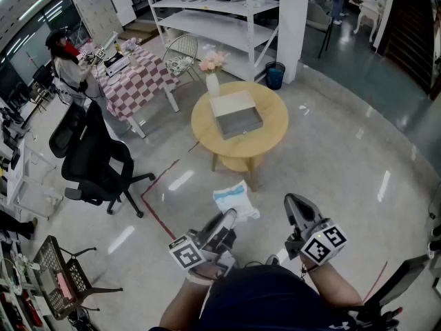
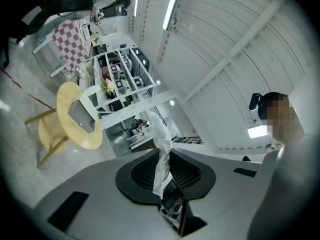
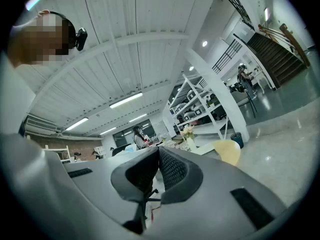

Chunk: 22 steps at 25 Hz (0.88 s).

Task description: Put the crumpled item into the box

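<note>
The crumpled item [image 1: 236,201], a white and pale blue wad, hangs over the floor in front of me, and my left gripper [image 1: 228,218] is shut on its lower edge. In the left gripper view the crumpled item [image 2: 162,156] stands as a white strip pinched between the two pads. The box [image 1: 236,114], grey and open-topped with a pale lid part, sits on the round wooden table [image 1: 272,126] farther ahead; the box [image 2: 80,115] also shows small in the left gripper view. My right gripper [image 1: 295,204] is held beside the left, jaws together, nothing in them.
A vase of flowers [image 1: 212,71] stands at the table's far edge. A black office chair [image 1: 93,161] is to the left, a checkered table [image 1: 138,81] and a seated person [image 1: 65,61] beyond it. White shelving [image 1: 220,19] and a blue bin [image 1: 275,75] stand behind.
</note>
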{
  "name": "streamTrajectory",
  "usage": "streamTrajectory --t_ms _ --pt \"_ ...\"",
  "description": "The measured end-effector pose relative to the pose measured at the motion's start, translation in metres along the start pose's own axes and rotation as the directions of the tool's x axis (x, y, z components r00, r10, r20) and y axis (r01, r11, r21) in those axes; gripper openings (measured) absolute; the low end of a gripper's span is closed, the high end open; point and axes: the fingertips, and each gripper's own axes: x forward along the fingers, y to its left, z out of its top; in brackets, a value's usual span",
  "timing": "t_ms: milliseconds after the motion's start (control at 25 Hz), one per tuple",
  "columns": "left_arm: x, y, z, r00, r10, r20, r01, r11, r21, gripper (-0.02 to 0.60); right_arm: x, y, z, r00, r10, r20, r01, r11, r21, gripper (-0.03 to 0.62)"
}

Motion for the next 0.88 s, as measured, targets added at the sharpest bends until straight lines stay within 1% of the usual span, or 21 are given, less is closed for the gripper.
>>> streamTrajectory --t_ms 320,600,720,880 --pt "-0.002 0.000 0.006 1.000 -0.011 0.000 0.011 1.000 0.012 0.067 0.003 0.003 0.002 1.000 -0.005 0.009 0.005 1.000 -0.025 0.011" --pt "-0.009 0.002 0.012 1.000 -0.008 -0.004 0.008 1.000 -0.001 0.067 0.008 0.013 0.000 1.000 -0.006 0.002 0.006 1.000 -0.023 0.011" --pt "-0.020 0.009 0.019 1.000 -0.012 -0.009 0.012 1.000 -0.013 0.067 0.015 0.025 -0.006 1.000 -0.010 0.006 0.010 1.000 -0.012 0.012" --pt "-0.034 0.026 0.036 1.000 -0.026 -0.017 0.026 0.999 -0.034 0.067 0.033 0.038 -0.017 0.999 -0.041 -0.002 0.041 0.999 -0.027 0.012"
